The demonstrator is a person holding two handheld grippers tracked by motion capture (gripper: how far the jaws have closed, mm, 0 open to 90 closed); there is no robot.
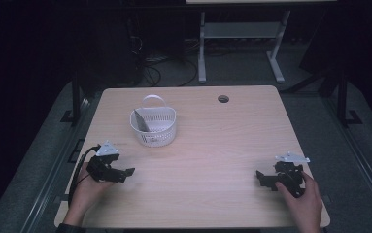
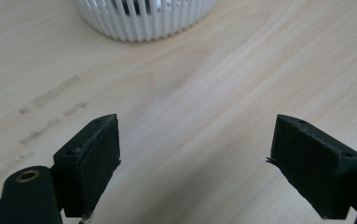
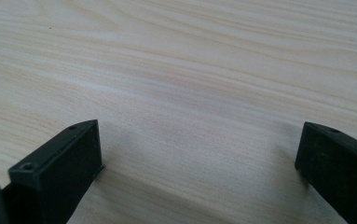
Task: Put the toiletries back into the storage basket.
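Both grippers empty w/ jaws wide: left gripper [image 1: 125, 172] near table's left edge should go straight fwd to the white basket [image 1: 153, 126], mid-left of the table [image 1: 232, 126]; right gripper [image 1: 263, 178] idles near right edge.

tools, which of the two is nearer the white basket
The left tool. It sits just below and left of the basket, whose slatted wall shows ahead of its open jaws in the left gripper view. The right tool is across the table, facing bare wood.
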